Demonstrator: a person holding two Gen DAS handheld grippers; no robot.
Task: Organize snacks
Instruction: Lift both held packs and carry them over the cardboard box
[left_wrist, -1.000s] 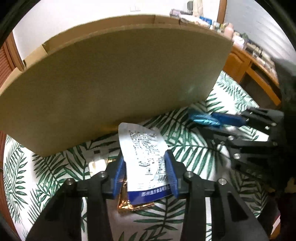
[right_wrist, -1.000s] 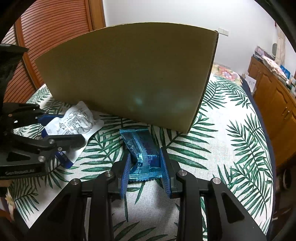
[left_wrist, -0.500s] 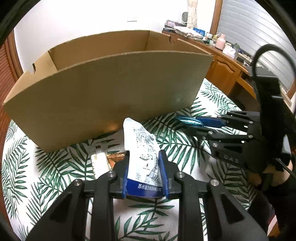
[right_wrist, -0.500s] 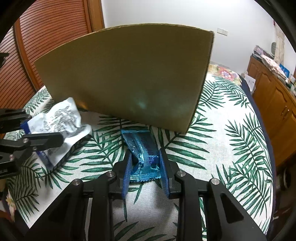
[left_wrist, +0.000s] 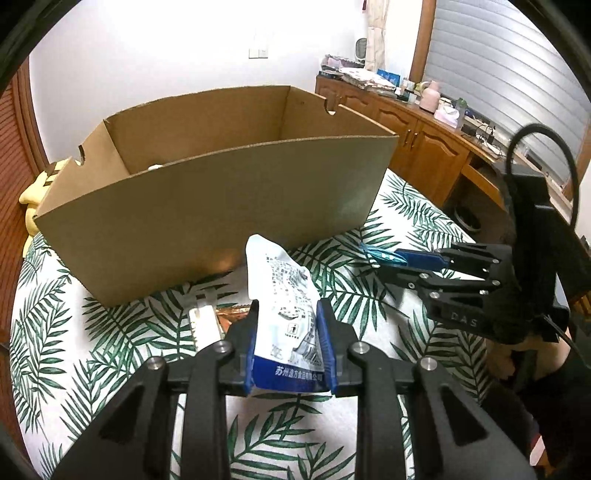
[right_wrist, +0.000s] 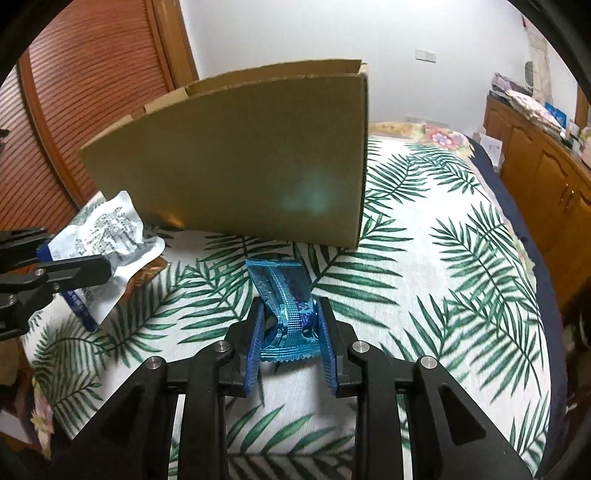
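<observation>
The box (left_wrist: 207, 206) stands open on the leaf-print bed (right_wrist: 424, 266), just behind both packets, and I judge the step is to carry them over its near wall and drop them inside. To do it well I must lift each packet above the rim before I go forward, so that the hanging end does not catch the cardboard. My left claw (left_wrist: 286, 343) is closed on the white packet (left_wrist: 284, 295), which stands up between the pads. My right claw (right_wrist: 291, 334) is closed on the blue packet (right_wrist: 284, 295), crumpled and held by its low end only. I think this grip is weak, so I should move slowly and not release before the packet is over the inside. One brown packet (left_wrist: 231, 312) lies on the bed under my left claw.
</observation>
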